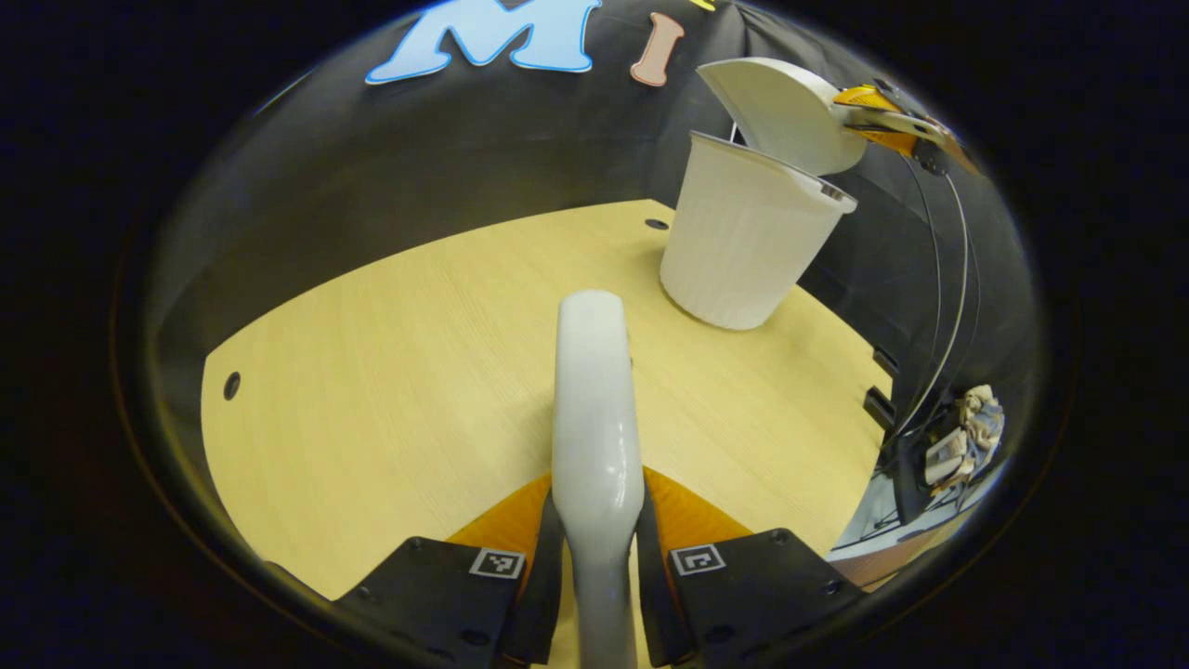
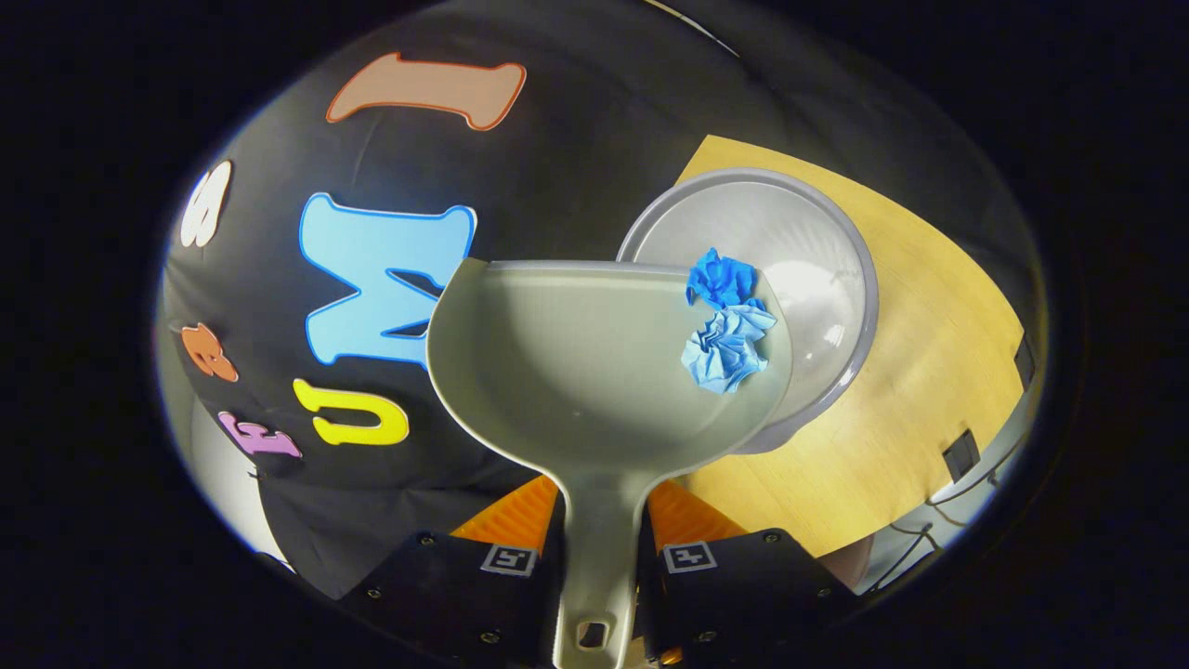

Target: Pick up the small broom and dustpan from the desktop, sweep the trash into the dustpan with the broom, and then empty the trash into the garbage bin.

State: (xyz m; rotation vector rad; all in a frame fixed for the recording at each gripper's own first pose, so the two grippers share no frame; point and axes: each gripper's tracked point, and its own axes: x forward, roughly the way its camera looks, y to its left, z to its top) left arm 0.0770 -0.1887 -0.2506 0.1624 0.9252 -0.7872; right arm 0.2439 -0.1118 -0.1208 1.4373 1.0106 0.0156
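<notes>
In the left gripper view my left gripper (image 1: 596,548) is shut on the white broom handle (image 1: 594,409), which points out over the wooden desktop (image 1: 372,372). Far right stands the white garbage bin (image 1: 743,242), with the white dustpan (image 1: 780,111) tilted over its rim, held by my right gripper (image 1: 896,116). In the right gripper view my right gripper (image 2: 602,557) is shut on the dustpan's handle (image 2: 599,557). The dustpan (image 2: 576,362) hangs over the bin's open mouth (image 2: 799,251). Two crumpled blue paper balls (image 2: 726,321) lie at the pan's right edge, over the bin.
The desktop has small round holes (image 1: 231,385) near its left and far edges. Cables (image 1: 947,307) and a chair with clutter (image 1: 966,437) stand past the desk's right edge. The black booth wall rises behind the bin.
</notes>
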